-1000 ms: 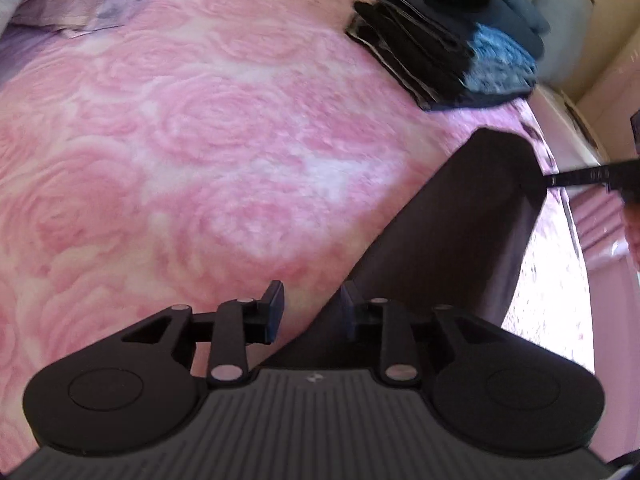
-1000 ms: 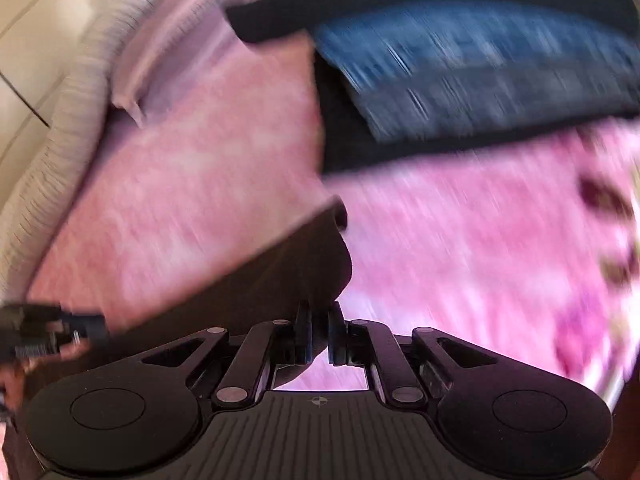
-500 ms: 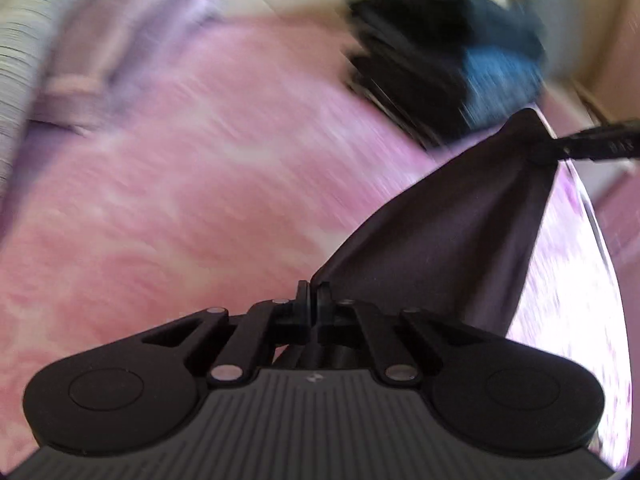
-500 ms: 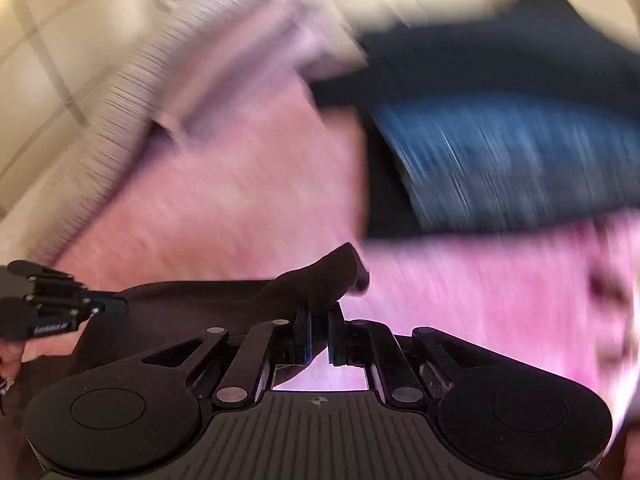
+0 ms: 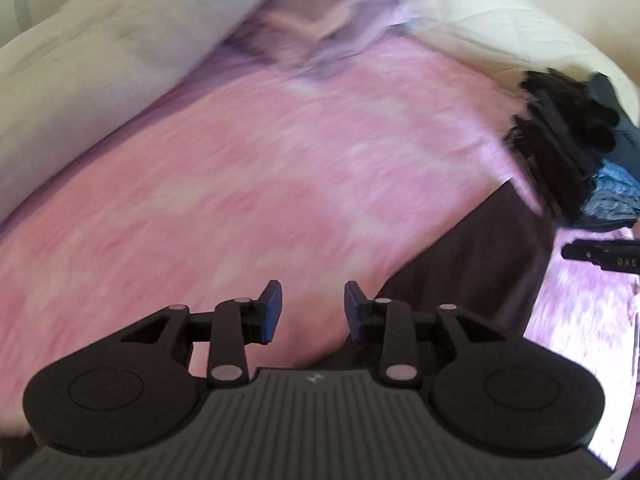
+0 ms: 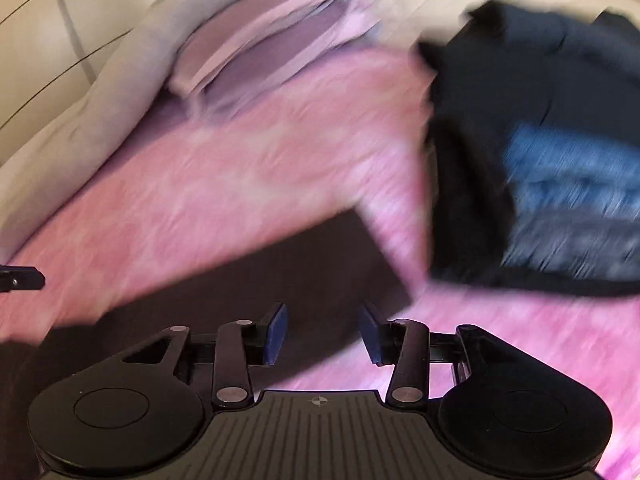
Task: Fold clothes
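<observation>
I just let go: both tongs, left [image 5: 313,310] and right [image 6: 323,334], spreading, empty; brown cloth [image 6: 256,276] dropped on bed [image 5: 240,184]. Fold laid.

Soft cloth all round you, hard matt plastic in your hands.
Your dark brown garment [image 6: 280,268] looks smooth and matt on the fuzzy pink bedspread [image 5: 260,184]; each tool [image 5: 313,312] [image 6: 323,334] is matt black plastic with ribbed housing, dull metal pivot pins and blue pads [image 5: 273,312].
</observation>
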Tool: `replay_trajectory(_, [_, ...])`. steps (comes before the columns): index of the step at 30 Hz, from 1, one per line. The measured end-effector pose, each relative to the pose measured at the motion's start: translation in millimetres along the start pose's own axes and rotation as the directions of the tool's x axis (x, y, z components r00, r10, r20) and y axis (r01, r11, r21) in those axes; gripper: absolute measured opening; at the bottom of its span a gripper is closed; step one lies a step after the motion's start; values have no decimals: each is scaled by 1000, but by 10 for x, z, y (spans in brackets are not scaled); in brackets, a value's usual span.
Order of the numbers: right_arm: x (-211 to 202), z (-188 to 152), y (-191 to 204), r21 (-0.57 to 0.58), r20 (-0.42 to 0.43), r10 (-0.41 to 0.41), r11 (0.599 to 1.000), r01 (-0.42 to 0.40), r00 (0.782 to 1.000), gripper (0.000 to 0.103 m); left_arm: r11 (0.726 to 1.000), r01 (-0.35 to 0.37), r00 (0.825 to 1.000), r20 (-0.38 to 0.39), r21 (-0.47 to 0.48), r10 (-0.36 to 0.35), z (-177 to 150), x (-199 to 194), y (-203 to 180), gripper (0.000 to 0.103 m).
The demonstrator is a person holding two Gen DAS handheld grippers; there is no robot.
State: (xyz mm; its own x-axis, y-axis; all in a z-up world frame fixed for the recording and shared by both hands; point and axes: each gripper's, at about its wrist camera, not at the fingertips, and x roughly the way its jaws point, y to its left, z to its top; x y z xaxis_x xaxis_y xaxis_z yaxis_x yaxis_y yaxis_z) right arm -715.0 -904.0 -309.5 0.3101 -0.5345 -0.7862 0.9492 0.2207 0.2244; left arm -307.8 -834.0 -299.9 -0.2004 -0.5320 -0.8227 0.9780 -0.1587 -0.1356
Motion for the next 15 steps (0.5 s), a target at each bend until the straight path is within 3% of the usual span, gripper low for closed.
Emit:
replay_trajectory(4, [126, -282, 94, -6, -97, 84, 996, -85, 992, 47, 972, -165, 985, -82, -167, 153, -743, -633, 569, 29])
replay_trajectory(6, [144, -327, 146, -16, -136, 41, 999, -44, 990, 48, 934, -261, 963, -137, -244, 233, -1162, -999, 863, 30])
replay_trajectory(8, [104, -331, 216, -23, -150, 3, 1000, -6, 989, 48, 883, -356, 931, -197, -305, 308, -1569, -1369, 1089, 30])
replay_trajectory(10, [16, -307, 348, -22, -143, 19, 999, -23, 990, 48, 816, -442, 894, -259, -374, 366, -1987, -1757, 1305, 33])
replay_trajectory(12, [-52, -303, 576, -50, -146, 51, 997, -59, 988, 48, 743, -505, 862, -299, -438, 410, -2382, -2141, 1471, 35])
replay_trajectory(15, [-84, -399, 1061, -121, -190, 115, 983, -140, 975, 50, 657, -568, 823, -333, -496, 460, -2943, -2668, 1690, 40])
